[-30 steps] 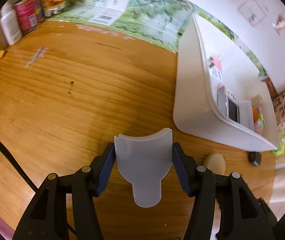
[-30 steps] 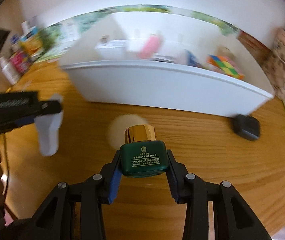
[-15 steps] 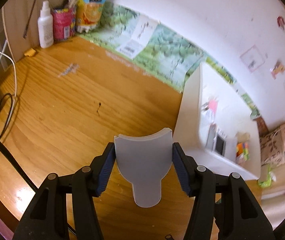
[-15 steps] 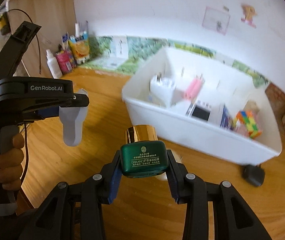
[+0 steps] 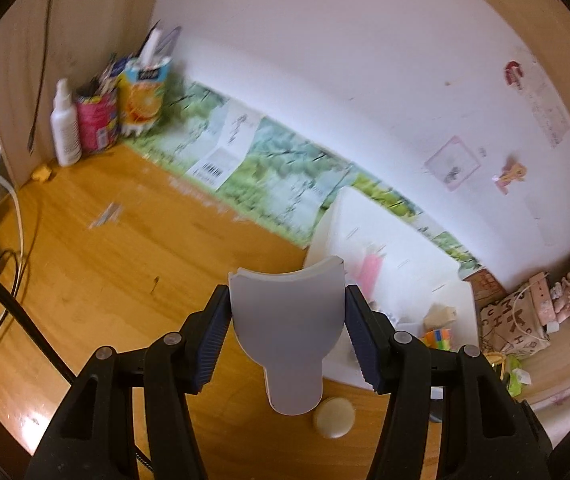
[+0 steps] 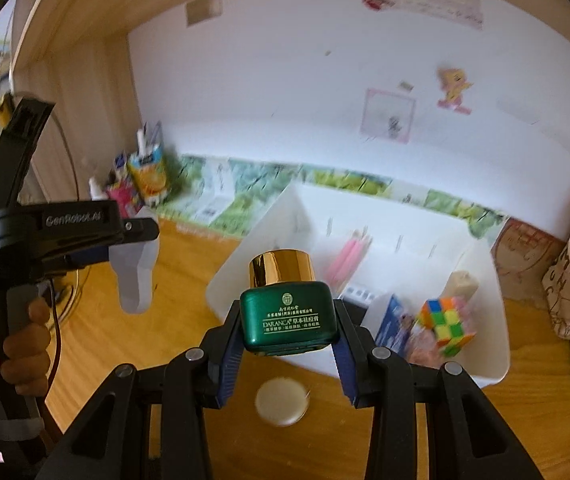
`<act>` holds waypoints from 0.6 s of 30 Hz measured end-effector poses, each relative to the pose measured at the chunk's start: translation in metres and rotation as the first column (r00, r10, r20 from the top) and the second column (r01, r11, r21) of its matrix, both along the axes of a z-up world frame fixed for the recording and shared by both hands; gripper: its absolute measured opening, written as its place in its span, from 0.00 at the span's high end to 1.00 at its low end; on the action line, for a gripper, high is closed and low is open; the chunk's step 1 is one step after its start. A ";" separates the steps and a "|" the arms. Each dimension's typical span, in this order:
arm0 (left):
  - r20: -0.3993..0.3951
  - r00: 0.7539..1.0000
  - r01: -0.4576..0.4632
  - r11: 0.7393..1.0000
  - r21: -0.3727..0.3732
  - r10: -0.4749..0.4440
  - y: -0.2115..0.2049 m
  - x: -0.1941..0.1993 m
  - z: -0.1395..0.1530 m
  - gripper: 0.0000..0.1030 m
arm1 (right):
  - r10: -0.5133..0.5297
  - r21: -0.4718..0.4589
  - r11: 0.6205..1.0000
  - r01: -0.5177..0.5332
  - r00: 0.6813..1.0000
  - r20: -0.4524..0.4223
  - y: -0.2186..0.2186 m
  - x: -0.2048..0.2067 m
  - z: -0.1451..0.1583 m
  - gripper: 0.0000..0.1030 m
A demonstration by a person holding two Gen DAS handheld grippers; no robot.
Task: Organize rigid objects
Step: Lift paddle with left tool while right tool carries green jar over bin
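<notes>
We have lifted both grippers, left holding the scoop and right holding the jar, toward the bin.

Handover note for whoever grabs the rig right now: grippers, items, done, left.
Left gripper: shut on a pale grey flat plastic scoop-shaped piece, held in the air over the wooden desk.
Right gripper: shut on a green bottle with a gold cap, also aloft.
White plastic divided bin already holds a colourful puzzle cube, pink items and more.
Left: both held items go in the bin; a round cream lid-like disc lies on the desk in front of it.
</notes>
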State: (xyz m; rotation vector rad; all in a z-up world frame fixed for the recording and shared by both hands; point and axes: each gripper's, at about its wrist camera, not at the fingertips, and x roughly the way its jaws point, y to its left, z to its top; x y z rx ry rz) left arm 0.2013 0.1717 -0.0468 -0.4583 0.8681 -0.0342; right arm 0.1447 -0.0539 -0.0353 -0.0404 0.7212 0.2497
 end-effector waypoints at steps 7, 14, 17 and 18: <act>0.058 0.997 0.058 0.998 0.007 -0.058 -0.018 0.012 0.017 0.42 | -0.039 0.040 0.998 0.038 0.999 0.031 -0.021 0.018 0.008 0.60; 0.097 0.986 0.134 0.991 -0.003 -0.133 -0.038 0.028 0.020 0.41 | -0.083 0.063 0.995 0.080 0.996 0.040 -0.038 0.037 0.002 0.60; 0.112 0.979 0.169 0.986 -0.001 -0.168 -0.049 0.035 0.019 0.41 | -0.097 0.063 0.994 0.095 0.995 0.030 -0.043 0.046 -0.004 0.60; 0.117 0.976 0.183 0.983 0.000 -0.182 -0.052 0.038 0.019 0.41 | -0.100 0.060 0.993 0.099 0.995 0.024 -0.045 0.050 -0.006 0.60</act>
